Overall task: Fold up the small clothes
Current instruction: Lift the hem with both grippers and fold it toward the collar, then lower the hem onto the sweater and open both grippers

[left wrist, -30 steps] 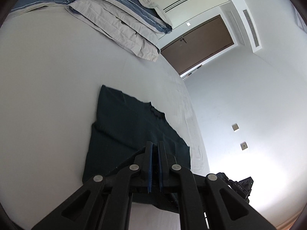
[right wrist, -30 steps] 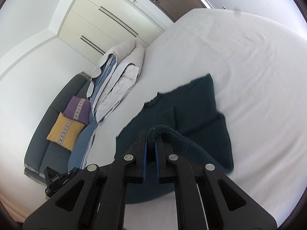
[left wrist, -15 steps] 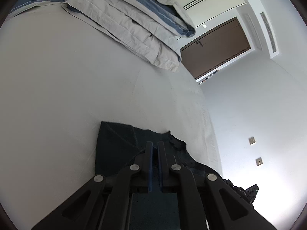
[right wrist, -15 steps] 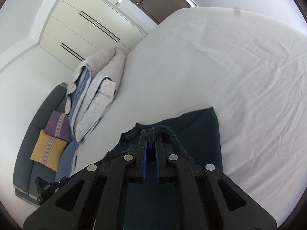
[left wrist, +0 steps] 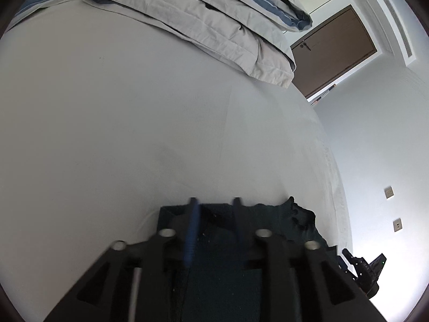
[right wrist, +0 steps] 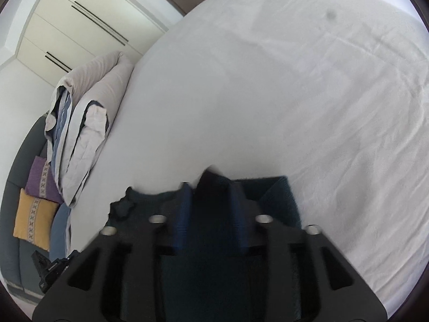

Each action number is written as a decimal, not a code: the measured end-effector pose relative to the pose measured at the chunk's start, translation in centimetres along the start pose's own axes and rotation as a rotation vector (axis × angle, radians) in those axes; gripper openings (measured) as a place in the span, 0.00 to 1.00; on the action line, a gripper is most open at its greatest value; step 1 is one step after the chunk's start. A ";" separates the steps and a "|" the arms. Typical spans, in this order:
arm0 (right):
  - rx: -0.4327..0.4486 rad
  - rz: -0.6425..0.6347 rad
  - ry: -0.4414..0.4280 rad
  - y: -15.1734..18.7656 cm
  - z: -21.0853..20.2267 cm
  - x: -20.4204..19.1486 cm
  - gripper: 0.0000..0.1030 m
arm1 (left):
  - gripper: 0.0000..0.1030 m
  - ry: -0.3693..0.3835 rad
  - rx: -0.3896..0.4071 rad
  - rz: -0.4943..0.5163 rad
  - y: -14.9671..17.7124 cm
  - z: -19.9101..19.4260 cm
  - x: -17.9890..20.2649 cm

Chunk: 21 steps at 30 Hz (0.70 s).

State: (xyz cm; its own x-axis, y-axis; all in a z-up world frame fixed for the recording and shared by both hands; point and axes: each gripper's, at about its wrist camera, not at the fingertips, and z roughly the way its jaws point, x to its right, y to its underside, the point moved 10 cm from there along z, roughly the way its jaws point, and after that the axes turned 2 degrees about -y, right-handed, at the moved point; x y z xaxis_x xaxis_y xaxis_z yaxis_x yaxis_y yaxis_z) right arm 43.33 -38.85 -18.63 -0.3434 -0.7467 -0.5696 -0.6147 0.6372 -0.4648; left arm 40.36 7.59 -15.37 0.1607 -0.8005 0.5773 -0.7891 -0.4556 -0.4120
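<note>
A dark teal knit garment (left wrist: 281,214) lies on the white bed (left wrist: 134,134), folded over on itself, mostly hidden under my grippers. My left gripper (left wrist: 215,206) is open, jaws apart above the garment's far edge, holding nothing. My right gripper (right wrist: 209,187) is open too; a hump of the same garment (right wrist: 278,196) rises between its fingers, released. The garment's collar edge (right wrist: 123,206) shows to the left in the right wrist view.
A folded grey and blue duvet (left wrist: 214,21) lies at the far end of the bed, also in the right wrist view (right wrist: 85,123). A sofa with purple and yellow cushions (right wrist: 32,214) stands beside the bed. A brown door (left wrist: 332,51) is beyond.
Both grippers carried the garment's near edge forward over the rest, lowered towards the bed, and opened, letting go of the cloth.
</note>
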 end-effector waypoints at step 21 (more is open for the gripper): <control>-0.078 -0.440 0.266 9.9 -3.5 -0.5 0.22 | 0.59 -0.215 0.084 0.307 10.9 -6.7 -0.6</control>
State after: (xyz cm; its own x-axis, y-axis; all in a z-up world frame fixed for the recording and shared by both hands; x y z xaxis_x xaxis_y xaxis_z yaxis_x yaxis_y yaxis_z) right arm 34.96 -32.78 -20.59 -0.2024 -0.9699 -0.1351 -0.7890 0.2432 -0.5642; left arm 27.73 5.68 -15.50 0.0518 -0.9640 0.2607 -0.7697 -0.2049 -0.6047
